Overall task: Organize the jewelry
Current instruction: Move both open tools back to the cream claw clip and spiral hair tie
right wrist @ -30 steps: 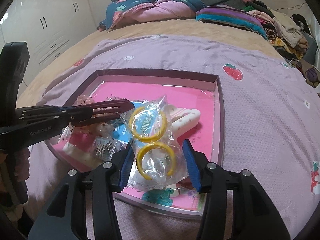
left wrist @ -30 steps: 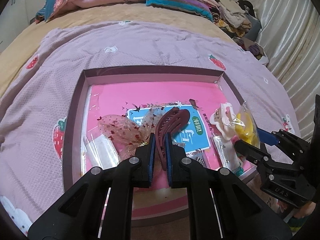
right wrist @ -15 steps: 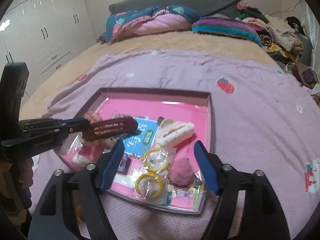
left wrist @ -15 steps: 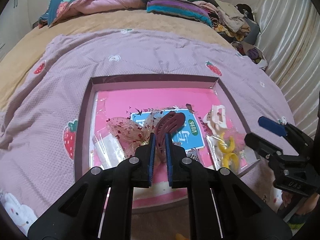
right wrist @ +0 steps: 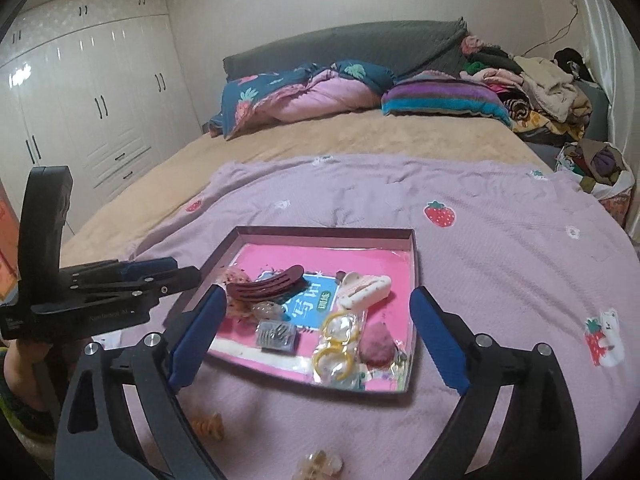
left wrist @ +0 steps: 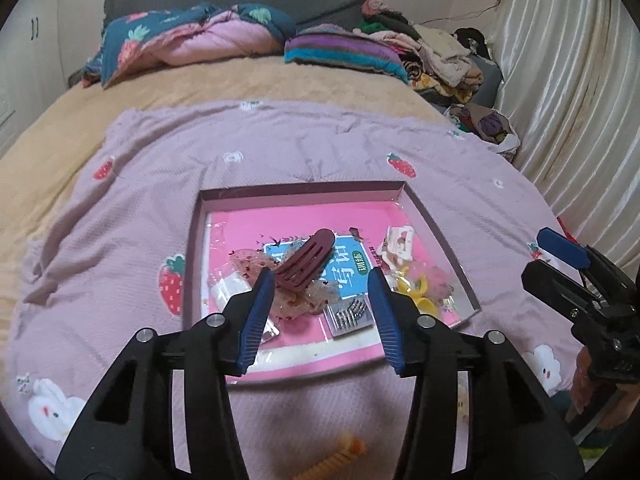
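From my left gripper's (left wrist: pixel 320 300) camera, the jaws stand apart with nothing pinched; they have just been opening. The dark red hair clip (left wrist: pixel 306 258) lies loose past the blue pads, in the tray (left wrist: pixel 304 194) on top of a sheer bow (left wrist: pixel 256 264) dotted with red. Beside it a small clear box of pins (left wrist: pixel 350 314) sits on the blue card (left wrist: pixel 346 266). Toward the tray's right side are a cream hair claw (left wrist: pixel 398 240) and a clear bag with yellow rings (left wrist: pixel 418 290). The tray rests on the lilac strawberry blanket (left wrist: pixel 120 240) spread over the bed. My right gripper (left wrist: pixel 560 260) shows at the right edge, beyond the tray's corner.

From my right gripper's (right wrist: pixel 316 332) camera, the jaws are spread wide and hold nothing; they too have just been opening. The bag of yellow rings (right wrist: pixel 336 344) lies in the tray (right wrist: pixel 320 234) near its front edge, between the pin box (right wrist: pixel 276 334) and a pink pompom (right wrist: pixel 376 342). The cream claw (right wrist: pixel 364 288) lies behind them, and the red clip (right wrist: pixel 266 284) sits to the left. My left gripper (right wrist: pixel 172 272) reaches in from the left, near the tray's left wall.
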{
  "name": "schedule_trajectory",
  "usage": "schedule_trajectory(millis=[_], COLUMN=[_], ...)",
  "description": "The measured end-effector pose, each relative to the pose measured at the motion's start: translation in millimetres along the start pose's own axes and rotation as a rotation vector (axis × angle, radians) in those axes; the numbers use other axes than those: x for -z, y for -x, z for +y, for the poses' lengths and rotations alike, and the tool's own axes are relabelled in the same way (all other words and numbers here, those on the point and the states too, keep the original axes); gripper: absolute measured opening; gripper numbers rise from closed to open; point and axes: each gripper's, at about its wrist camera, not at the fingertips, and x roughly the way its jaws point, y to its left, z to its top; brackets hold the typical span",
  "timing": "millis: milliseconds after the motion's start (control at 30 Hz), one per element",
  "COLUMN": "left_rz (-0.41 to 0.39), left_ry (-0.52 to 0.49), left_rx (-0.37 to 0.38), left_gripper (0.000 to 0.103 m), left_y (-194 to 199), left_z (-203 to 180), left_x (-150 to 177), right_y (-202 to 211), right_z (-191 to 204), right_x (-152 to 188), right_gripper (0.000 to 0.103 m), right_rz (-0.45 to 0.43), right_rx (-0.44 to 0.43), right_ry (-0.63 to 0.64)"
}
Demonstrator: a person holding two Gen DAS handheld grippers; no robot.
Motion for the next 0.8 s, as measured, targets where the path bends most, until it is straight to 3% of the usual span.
schedule_trajectory(millis=[100, 367, 567, 800], left_rz=[-0.020, -0.019, 0.011, 0.112], left_ry=[-0.009, -0.014, -0.024, -0.067], left_rx=[-0.012, -0.028, -0.023, -0.004], left_gripper=[0.059, 0.072, 0.074, 0.074], left_y=[12, 26, 25, 7], left_z=[-1, 6, 12, 15], left_x=[6, 30, 55, 99], right_y=[14, 24, 20, -4], right_z=[3, 3, -4, -5], right_x=[6, 39, 70, 105], right_gripper=[0.093, 0.093, 0.093, 0.093], right_rz=[-0.012, 0.032, 0.099, 0.217], right_rx=[0.003, 0.042, 0.069, 0.071], right_ry=[-0.001, -0.010, -0.033, -0.033])
